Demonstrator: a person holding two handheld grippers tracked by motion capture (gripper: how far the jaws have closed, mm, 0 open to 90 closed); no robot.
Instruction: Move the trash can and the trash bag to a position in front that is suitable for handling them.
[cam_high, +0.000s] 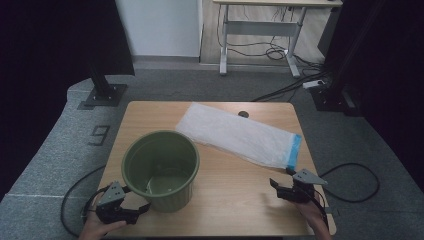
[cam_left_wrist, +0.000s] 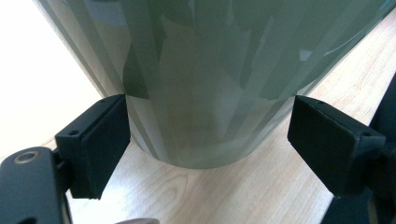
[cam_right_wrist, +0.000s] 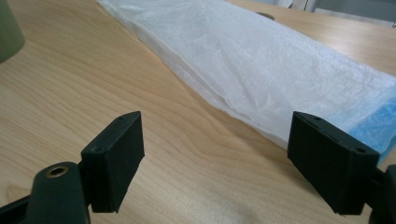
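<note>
Jaws of the left gripper (cam_high: 142, 209) stand wide at lower left, flanking the base of the round olive-green plastic bucket (cam_high: 161, 169) without clamping it. Right gripper (cam_high: 274, 185), lower right, gapes wide over bare wooden table (cam_high: 235, 190), near the flat white plastic bag (cam_high: 240, 135) with its blue edge.

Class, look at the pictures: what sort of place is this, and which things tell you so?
Probably an office or lab room set up for recording: a bare wooden table on grey carpet, a height-adjustable desk behind it, and cables and a power strip on the floor.
</note>
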